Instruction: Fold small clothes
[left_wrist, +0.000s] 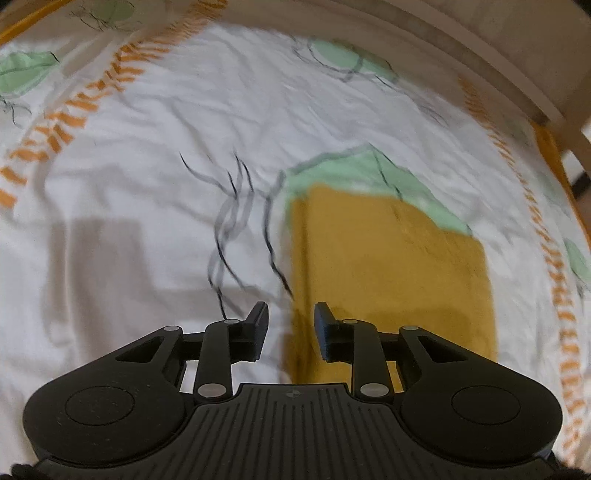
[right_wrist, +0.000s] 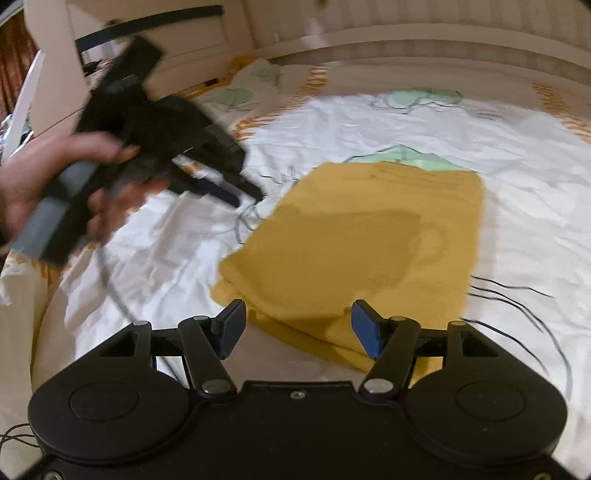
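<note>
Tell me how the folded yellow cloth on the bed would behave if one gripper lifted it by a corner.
The yellow cloth would probably go floppy and unfold, since it lies in soft stacked layers. It looks thin, so likely light. Pushed, it would probably bunch up, dragging on the wrinkled bedsheet.

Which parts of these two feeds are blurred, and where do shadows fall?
Left wrist view: the bedsheet and yellow cloth are motion-smeared, with a grey shadow on the sheet at left. Right wrist view: the hand holding the other tool is badly blurred; a dark shadow crosses the cloth's middle.
</note>
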